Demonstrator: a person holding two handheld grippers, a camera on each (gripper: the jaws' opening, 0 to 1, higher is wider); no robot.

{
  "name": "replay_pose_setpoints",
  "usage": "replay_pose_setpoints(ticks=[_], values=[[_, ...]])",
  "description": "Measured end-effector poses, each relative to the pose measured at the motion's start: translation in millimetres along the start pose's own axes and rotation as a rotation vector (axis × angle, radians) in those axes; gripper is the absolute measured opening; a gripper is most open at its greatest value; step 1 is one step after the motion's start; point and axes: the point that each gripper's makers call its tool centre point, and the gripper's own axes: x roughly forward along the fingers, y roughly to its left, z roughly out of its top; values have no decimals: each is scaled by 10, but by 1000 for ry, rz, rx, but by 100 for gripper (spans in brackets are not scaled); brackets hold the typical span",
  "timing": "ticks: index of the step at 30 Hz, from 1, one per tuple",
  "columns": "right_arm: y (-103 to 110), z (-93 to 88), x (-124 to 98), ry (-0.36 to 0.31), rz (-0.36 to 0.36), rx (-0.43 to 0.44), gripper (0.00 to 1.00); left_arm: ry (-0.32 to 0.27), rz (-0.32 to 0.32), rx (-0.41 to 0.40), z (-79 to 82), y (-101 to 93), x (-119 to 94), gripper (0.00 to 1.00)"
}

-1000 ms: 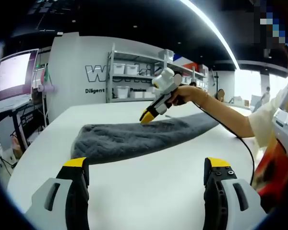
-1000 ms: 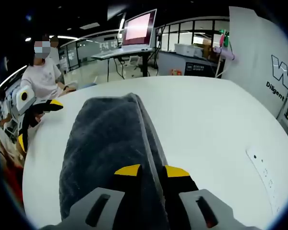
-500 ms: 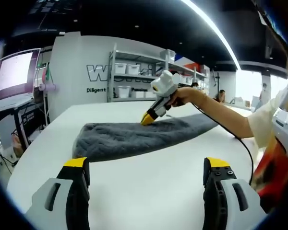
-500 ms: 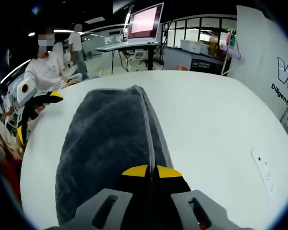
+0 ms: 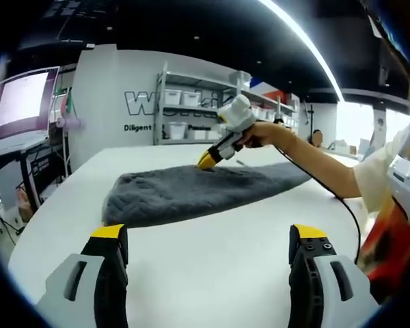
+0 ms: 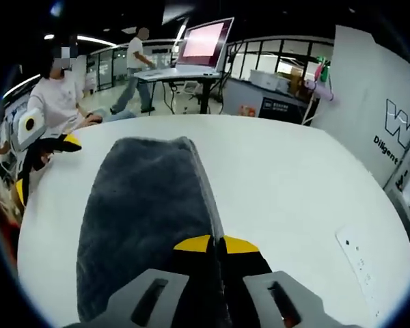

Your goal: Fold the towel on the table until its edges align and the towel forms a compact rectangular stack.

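Note:
A grey textured towel (image 5: 191, 195) lies folded into a long band across the white table (image 5: 212, 266). My left gripper (image 5: 208, 236) hovers open over bare table, short of the towel's near edge, with nothing between its fingers. At the towel's far long edge, my right gripper (image 5: 206, 162) comes in from the right, its yellow tips down on the cloth. In the right gripper view the towel (image 6: 147, 212) runs away from the camera, and my right gripper (image 6: 215, 244) is shut on its raised right edge. The left gripper (image 6: 46, 166) shows open at the table's left side.
A white strip with small dots (image 6: 359, 260) lies on the table right of the towel. The person's forearm (image 5: 314, 160) and a black cable (image 5: 348, 205) cross the table's right side. A monitor on a desk (image 6: 203, 41), shelves (image 5: 191, 109) and a walking person (image 6: 137, 61) stand beyond the table.
The right gripper's jaws closed on the towel's edge and its tip rose slightly. The left gripper stayed open and still. A person in the background walked toward the monitor desk.

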Motion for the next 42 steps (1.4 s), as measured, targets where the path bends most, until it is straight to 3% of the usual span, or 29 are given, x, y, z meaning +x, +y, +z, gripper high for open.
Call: replay_pose_setpoints(ticks=[9, 17, 26, 36, 42], values=[[50, -170, 145, 63, 18, 12, 8, 2, -4, -8, -14, -13, 14, 96], [-85, -167, 41, 62, -52, 55, 34, 3, 0, -17, -31, -19, -14, 96], [-142, -84, -255, 23, -112, 118, 68, 17, -10, -28, -51, -88, -42, 96], [-16, -243, -532, 9, -113, 216, 99, 2, -13, -33, 13, -170, -133, 97], [26, -395, -897, -24, -127, 258, 99, 0, -7, -44, 13, -195, -161, 97]])
